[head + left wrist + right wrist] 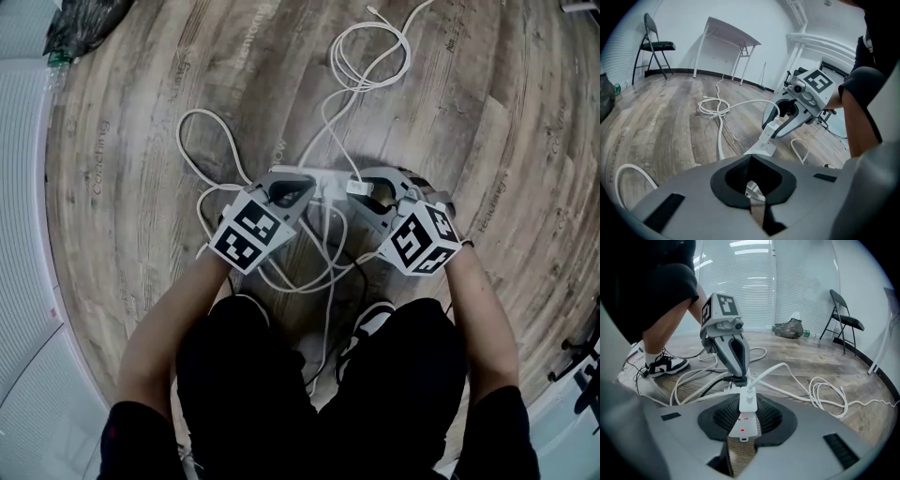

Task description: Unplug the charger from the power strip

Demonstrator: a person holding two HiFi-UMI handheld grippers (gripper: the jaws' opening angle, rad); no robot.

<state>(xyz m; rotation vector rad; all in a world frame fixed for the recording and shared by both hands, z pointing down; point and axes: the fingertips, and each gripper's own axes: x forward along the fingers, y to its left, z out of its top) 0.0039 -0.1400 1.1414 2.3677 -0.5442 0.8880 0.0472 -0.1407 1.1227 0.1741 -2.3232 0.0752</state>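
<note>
We are at the grasp stage of the unplugging, with the pull itself not yet made. The charger [746, 398] stands upright, plugged into the power strip [742, 426], just behind the strip's small red light [742, 430]. The right gripper [777, 127] has its jaws drawn in on the charger, and the dark pads appear to press its two flanks. The left gripper [736, 376] comes down at the strip's far end, near a black plug [723, 377]. Its jaws are clamped there on the strip's end, a sliver of white showing between the pads in its own view.

We judge the roles to be split: the left hand anchors the strip and the right hand takes the charger. The next move calls for a straight lift of the right gripper along the line of the prongs, away from the strip's face. The left must hold the strip down so it does not rise with the charger. A tilted pull could bind the prongs or let the smooth white body slip from the pads. The charger's white cable [787, 373] arcs off to the right and should trail slack.

Several things are hidden from us:
- The prongs and socket are out of sight, so we cannot tell how deeply the charger sits.
- From the head view, the grippers and their marker cubes cover most of the strip.
- The white cables cross in loops, and we cannot trace which lead belongs to what.
</note>
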